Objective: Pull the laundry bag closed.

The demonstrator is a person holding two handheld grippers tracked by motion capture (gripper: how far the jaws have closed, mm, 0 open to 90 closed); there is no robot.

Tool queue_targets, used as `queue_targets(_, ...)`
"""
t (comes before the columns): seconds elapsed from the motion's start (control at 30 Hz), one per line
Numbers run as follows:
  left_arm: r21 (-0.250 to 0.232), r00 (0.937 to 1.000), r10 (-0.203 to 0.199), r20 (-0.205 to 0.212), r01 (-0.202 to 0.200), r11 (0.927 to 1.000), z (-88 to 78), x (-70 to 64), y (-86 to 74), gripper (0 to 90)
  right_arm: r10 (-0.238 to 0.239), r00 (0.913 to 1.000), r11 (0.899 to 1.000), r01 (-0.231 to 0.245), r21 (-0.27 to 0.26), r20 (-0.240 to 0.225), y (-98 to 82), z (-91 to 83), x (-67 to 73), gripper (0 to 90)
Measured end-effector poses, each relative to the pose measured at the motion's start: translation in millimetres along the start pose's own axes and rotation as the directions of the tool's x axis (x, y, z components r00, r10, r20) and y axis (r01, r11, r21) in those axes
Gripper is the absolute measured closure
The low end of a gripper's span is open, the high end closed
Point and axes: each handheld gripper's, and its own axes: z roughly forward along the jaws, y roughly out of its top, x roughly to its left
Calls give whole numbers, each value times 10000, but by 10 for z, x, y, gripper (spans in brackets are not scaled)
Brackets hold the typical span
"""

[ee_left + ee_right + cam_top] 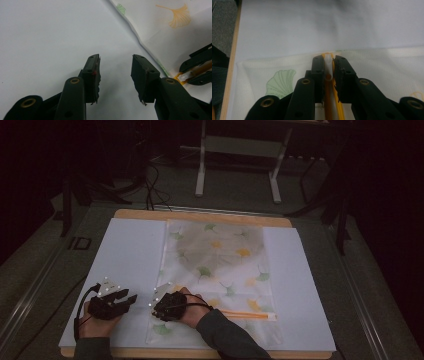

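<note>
On the table (135,250): ginkgo-print zipper bag (220,265), flat; I can read no writing on it.
Right gripper (328,65): low, jaws pinching white slider (328,62) at bag's near-left end.
Left gripper (115,65): resting beside bag, jaws spread, empty.

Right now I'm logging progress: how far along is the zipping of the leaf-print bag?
Done: the orange zipper lies along the bag. In hand: the right claw pinches the white slider near the bag's left edge. The left claw is open on the white sheet. Whether it's fully zipped is unclear.
</note>
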Motion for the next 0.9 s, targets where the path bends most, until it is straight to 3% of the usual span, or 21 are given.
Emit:
queue_targets(0.13,34,10000,-13,25,13,10000,1,-4,-2,585,156,9998,9999,-155,13,-124,18,32,-24,822)
queue_targets(0.27,125,9999,-22,131,21,9999,2,-17,-2,584,9,10000,9998,-7,196,-88,37,27,-11,829)
queue_targets(0.9,353,9975,-13,702,-11,9994,-52,-134,-63,578,12,10000,10000,-12,-6,-61,4,-47,-10,839)
